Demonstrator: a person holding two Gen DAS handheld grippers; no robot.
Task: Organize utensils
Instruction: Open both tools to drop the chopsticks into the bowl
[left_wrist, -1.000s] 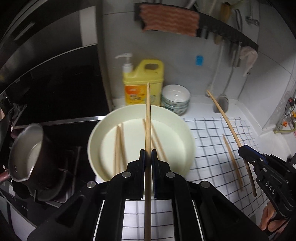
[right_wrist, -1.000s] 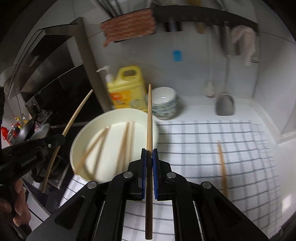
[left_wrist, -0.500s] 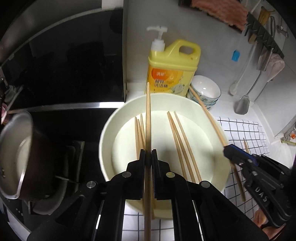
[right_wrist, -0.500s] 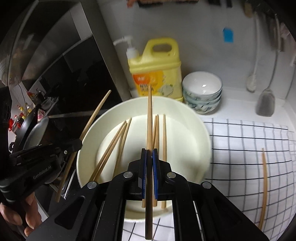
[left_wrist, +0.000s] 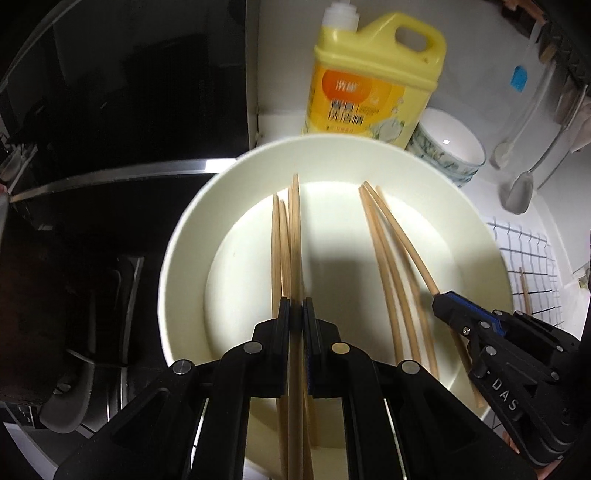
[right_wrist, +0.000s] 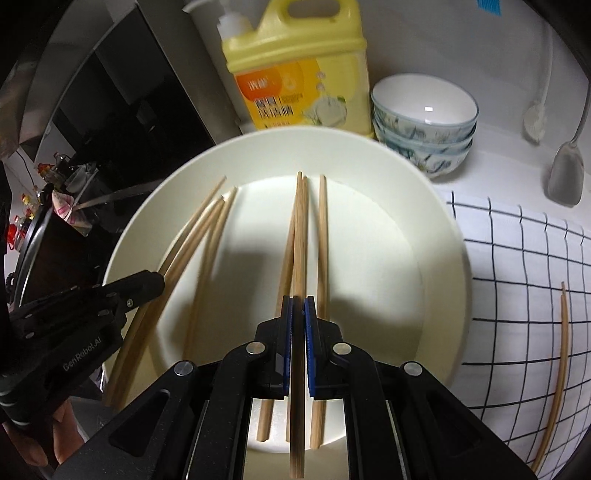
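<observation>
Right wrist view: four chopsticks already lie in the cream bowl; both grippers' jaws each clamp another above it, one chopstick left on the checked cloth.

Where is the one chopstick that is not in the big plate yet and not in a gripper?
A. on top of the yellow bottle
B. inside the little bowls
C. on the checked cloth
C: one chopstick lies alone on the checked cloth, right of the plate.
</observation>
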